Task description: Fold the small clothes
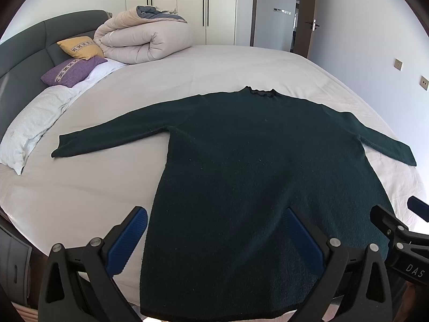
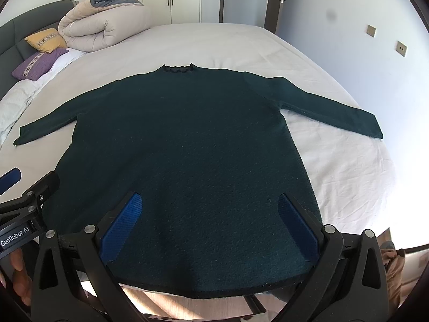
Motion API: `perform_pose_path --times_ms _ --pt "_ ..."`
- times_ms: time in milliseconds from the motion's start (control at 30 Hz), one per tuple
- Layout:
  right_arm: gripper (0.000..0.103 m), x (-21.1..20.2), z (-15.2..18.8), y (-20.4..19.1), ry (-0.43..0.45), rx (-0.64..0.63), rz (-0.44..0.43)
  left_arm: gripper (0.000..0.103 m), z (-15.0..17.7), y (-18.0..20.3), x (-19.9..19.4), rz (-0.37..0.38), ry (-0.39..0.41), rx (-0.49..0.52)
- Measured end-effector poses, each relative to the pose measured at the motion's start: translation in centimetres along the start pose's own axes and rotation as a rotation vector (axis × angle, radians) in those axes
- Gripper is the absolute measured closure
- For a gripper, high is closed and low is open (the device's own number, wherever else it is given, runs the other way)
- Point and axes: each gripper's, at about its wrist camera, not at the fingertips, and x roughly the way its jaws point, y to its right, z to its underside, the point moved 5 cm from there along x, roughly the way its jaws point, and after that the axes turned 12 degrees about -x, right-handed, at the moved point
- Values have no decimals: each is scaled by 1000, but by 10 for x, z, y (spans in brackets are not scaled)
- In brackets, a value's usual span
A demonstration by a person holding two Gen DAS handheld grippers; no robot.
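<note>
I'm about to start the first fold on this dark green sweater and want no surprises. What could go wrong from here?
1. The sweater's hem lies at the bed's near edge, perhaps slightly over it; a tug toward you could drag the sweater off the sheet.
2. Both grippers, left and right, are open and close together above the hem, so they might collide.
3. The thick knit may bunch if only one layer gets pinched.

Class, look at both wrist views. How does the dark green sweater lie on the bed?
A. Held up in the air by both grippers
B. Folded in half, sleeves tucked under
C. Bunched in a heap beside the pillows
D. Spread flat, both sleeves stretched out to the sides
D: the sweater lies flat on the bed, with one sleeve out to the left and the other sleeve out to the right, neither folded in.
</note>
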Motion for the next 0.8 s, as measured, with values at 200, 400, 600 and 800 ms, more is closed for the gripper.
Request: perform_pose_path --times_ms 200,400,600,800 --pt "0 1 0 0 -2 -2 1 0 0 -1 1 4 -6 -3" --pt "0 2 0 -1 -4 -4 2 0 -1 -1 3 6 -10 -4" --pt "0 3 0 -1 -6 -3 1 0 0 -2 4 6 -14 -2" --pt "0 4 1 -2 -6 -5 2 0 0 -3 5 6 -16 -4"
